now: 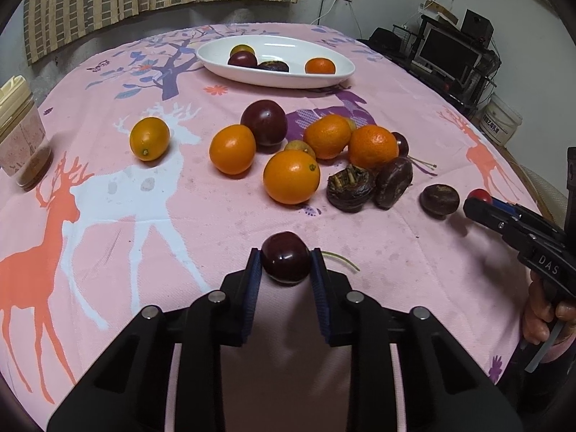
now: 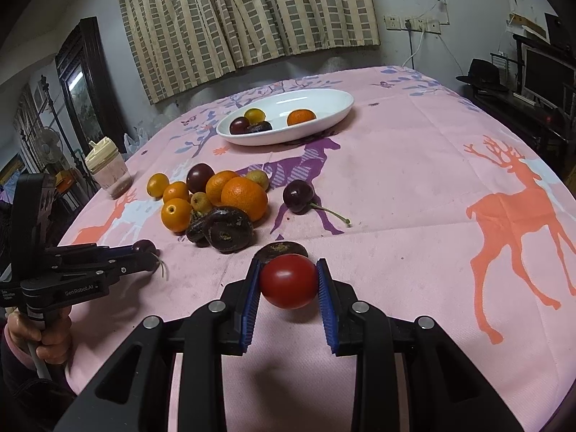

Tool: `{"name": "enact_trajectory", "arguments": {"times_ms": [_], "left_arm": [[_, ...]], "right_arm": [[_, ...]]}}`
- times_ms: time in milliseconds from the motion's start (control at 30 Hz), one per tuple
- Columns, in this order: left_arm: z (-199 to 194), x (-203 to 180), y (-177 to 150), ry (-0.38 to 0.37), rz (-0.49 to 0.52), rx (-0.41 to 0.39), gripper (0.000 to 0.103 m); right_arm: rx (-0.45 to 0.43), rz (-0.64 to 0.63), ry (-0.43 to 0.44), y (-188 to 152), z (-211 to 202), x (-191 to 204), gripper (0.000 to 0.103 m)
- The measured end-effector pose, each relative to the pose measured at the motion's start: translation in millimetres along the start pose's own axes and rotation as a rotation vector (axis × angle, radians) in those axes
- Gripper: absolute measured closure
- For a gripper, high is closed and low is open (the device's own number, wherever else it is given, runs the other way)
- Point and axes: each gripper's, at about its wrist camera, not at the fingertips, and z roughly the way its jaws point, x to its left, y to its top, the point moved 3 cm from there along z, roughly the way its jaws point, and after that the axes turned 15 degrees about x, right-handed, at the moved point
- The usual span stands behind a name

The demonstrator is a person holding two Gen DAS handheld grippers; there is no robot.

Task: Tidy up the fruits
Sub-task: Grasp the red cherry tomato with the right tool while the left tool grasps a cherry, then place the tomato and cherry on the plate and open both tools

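We see a dark red, glossy round cherry [image 1: 285,257] pressed between the blue pads of the left gripper [image 1: 285,270], whose jaws are clamped on it low over the desk, with a thin green stem [image 1: 342,261] lying just beside it on the cloth. The right gripper [image 2: 289,282] has its jaws closed on a small, smooth red tomato [image 2: 289,280], held just in front of a dark brown flattened water chestnut [image 2: 282,249] that rests on the desk.

Beyond both grippers lies a loose cluster of fruit [image 1: 309,151]: orange mandarins and kumquats, a dark plum, small tan fruits and more dark brown chestnuts, touching one another. One oval orange kumquat [image 1: 149,138] sits apart, on the left in the left wrist view. Another dark cherry with a long stem [image 2: 298,196] lies beside the cluster.

Farther back stands a white oval ceramic dish [image 1: 345,68] holding four fruits: one orange, three darker.

The desk wears a pink cloth printed with deer [image 2: 414,165]. A plastic jar with a cream lid [image 1: 19,136] stands near its edge. A checked curtain [image 2: 252,10] hangs behind.
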Motion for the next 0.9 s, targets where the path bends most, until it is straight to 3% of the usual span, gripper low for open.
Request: {"name": "enact_trajectory", "arguments": {"times_ms": [133,233,433,633,900], "left_arm": [[-15.0,0.9,9.1,-0.006,0.019,-0.037,0.076],[-29.3,3.7,34.4,-0.037,0.024,-0.07,0.076],[-42.4,9.1,131.5,-0.06,0.017,-0.149,0.076],[-0.4,18.6,235.8,-0.03,-0.011,-0.109,0.076],[55.7,31.4,279.5,0.015,-0.022,-0.025,0.076]], "right_arm": [[-0.014,0.01,0.069,19.7,-5.2,0.5,0.072],[-0.065,-0.014,0.069,49.5,-10.5,7.4,0.072],[-0.132,-0.006,0.085,149.1,14.2,6.7,0.072],[-0.052,0.019,0.021,221.3,85.3,-10.0,0.072],[0.006,-0.008,-0.005,235.9,127.6,-18.1,0.071]]}}
